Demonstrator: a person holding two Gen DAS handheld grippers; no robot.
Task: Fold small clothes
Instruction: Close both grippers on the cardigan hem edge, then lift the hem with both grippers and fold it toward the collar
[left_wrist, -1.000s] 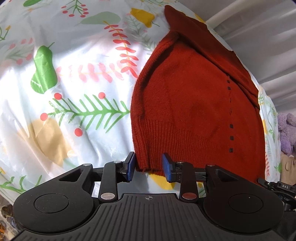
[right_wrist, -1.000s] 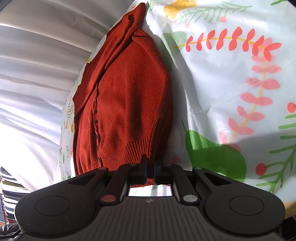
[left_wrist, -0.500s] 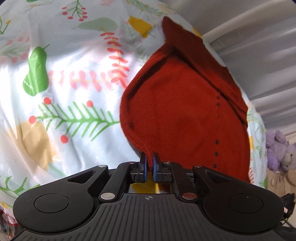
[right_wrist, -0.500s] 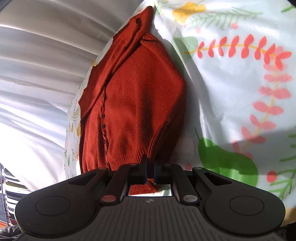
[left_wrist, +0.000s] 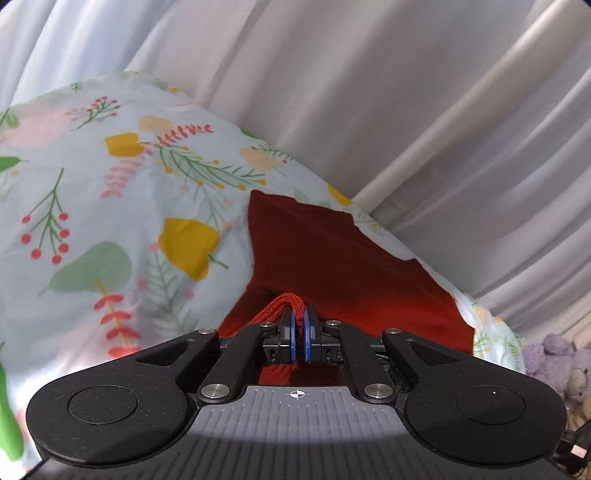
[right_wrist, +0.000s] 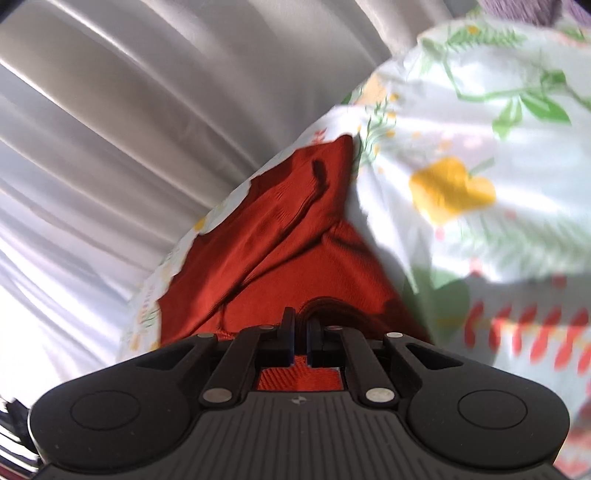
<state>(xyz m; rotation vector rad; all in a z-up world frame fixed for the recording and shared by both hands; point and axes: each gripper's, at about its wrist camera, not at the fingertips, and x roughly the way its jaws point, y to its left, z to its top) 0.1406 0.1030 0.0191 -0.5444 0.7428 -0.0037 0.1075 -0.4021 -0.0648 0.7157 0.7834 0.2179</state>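
Note:
A rust-red knitted cardigan (left_wrist: 343, 258) lies on a floral sheet (left_wrist: 110, 192). My left gripper (left_wrist: 300, 325) is shut on its ribbed hem, which bunches over the blue pads and is lifted toward the cardigan's far part. My right gripper (right_wrist: 300, 328) is shut on the other hem corner of the cardigan (right_wrist: 266, 243), also lifted. The cardigan's near part is hidden under both grippers.
White pleated curtains (left_wrist: 369, 92) hang behind the sheet's far edge and also show in the right wrist view (right_wrist: 110, 129). Purple and beige plush toys (left_wrist: 554, 362) sit at the far right, past the sheet's edge.
The left gripper closed on the hem. Both grippers then lifted the hem and carried it forward over the cardigan toward the far edge; both views now tilt up to the curtains.

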